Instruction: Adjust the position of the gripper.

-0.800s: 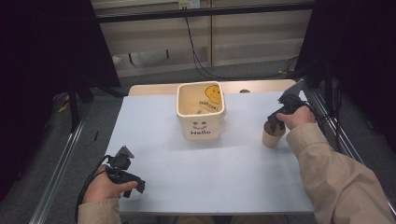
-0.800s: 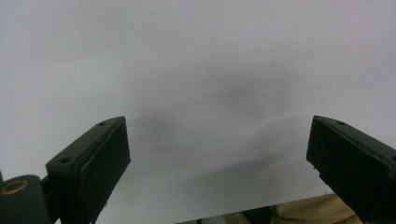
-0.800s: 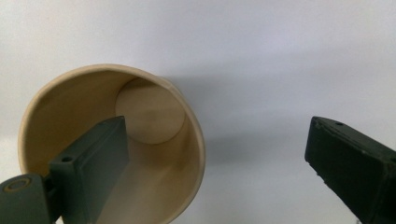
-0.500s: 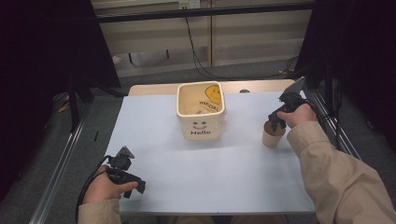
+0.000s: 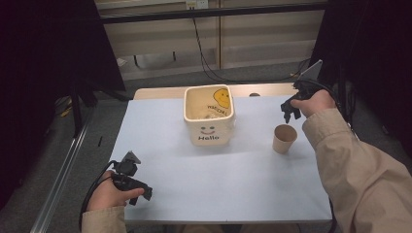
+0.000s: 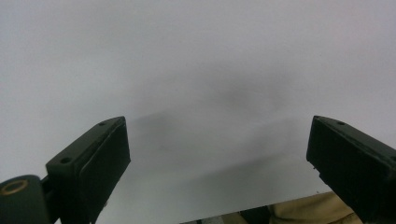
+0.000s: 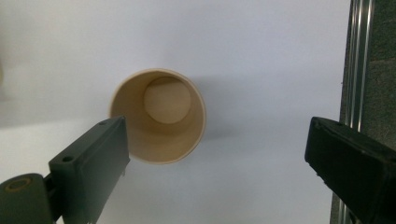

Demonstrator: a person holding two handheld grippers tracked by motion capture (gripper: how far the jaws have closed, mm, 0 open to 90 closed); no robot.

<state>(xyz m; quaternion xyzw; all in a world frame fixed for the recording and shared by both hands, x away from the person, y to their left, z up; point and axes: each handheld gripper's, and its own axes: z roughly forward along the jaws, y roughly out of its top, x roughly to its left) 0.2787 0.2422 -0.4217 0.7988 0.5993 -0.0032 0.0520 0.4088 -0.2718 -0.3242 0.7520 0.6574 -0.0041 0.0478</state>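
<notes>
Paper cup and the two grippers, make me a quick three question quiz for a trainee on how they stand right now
1. True or false: the right gripper is shut on the paper cup.
2. Multiple choice: where does the cup stand relative to the cream bin marked Hello, seen from the person's seat? A) to its left B) to its right C) inside it
3. Fill in: in the right gripper view the cup stands upright and looks ____ inside.

Key
1. False. The jaws are wide apart and the gripper is above the cup, clear of it.
2. B
3. empty. The left gripper is open too, near the table's front left corner.
</notes>
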